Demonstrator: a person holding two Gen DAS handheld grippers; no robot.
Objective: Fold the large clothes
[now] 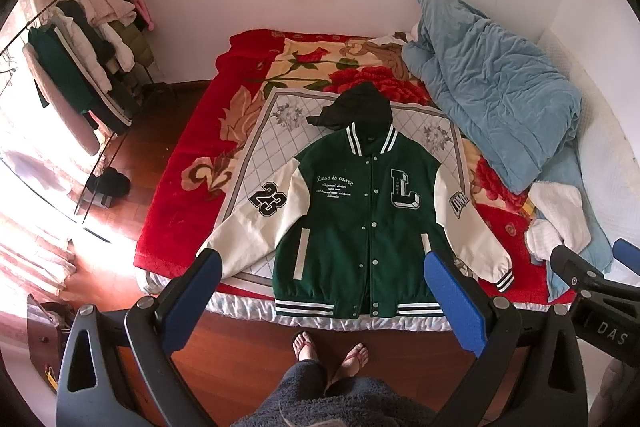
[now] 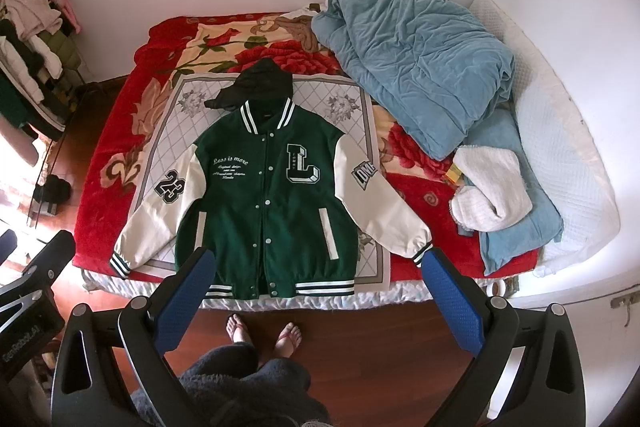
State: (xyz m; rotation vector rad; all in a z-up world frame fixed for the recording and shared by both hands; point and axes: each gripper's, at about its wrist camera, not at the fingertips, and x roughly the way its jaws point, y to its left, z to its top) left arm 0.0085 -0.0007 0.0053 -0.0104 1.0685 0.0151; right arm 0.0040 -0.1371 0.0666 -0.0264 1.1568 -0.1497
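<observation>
A green varsity jacket (image 1: 360, 223) (image 2: 264, 203) with cream sleeves, a black hood and a white "L" lies flat and buttoned, front up, on the bed, hem at the near edge. Both sleeves spread out to the sides. My left gripper (image 1: 324, 267) hangs open high above the hem, empty. My right gripper (image 2: 316, 267) is also open and empty, high above the hem's right part. In the left wrist view the right gripper (image 1: 588, 255) shows at the right edge; in the right wrist view the left gripper (image 2: 36, 247) shows at the left edge.
The bed carries a red floral blanket (image 1: 180, 187) (image 2: 108, 155). A rumpled blue duvet (image 1: 492, 99) (image 2: 416, 67) and white towels (image 2: 492, 187) lie on its right side. A clothes rack (image 1: 80, 59) stands at the left. A person's feet in sandals (image 1: 332, 347) stand on the wooden floor.
</observation>
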